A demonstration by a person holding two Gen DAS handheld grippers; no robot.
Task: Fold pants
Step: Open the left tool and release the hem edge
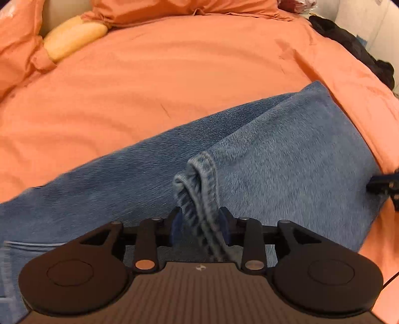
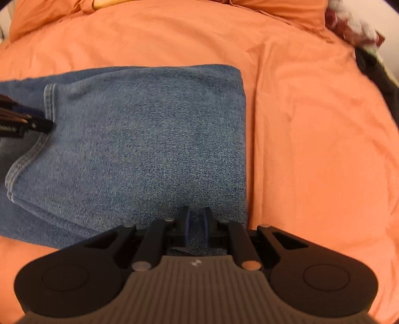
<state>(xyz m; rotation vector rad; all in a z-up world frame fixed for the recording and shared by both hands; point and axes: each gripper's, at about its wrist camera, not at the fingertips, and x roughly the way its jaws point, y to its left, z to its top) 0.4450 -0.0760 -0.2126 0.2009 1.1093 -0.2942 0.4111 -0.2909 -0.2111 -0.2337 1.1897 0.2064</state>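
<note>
Blue jeans lie folded on an orange bed cover. My left gripper points down at a stitched hem that runs between its blue pads; the jaws stand apart and do not pinch it. Its tip shows at the left edge of the right wrist view, beside the hem. My right gripper is at the near right corner of the jeans, with its jaws nearly together on a thin layer of denim. Part of that gripper shows at the right edge of the left wrist view.
Orange pillows and a yellow cushion lie at the head of the bed. Dark clothing is heaped along the far right edge; it also shows as a dark heap beside a red and white item. Bare orange cover stretches right of the jeans.
</note>
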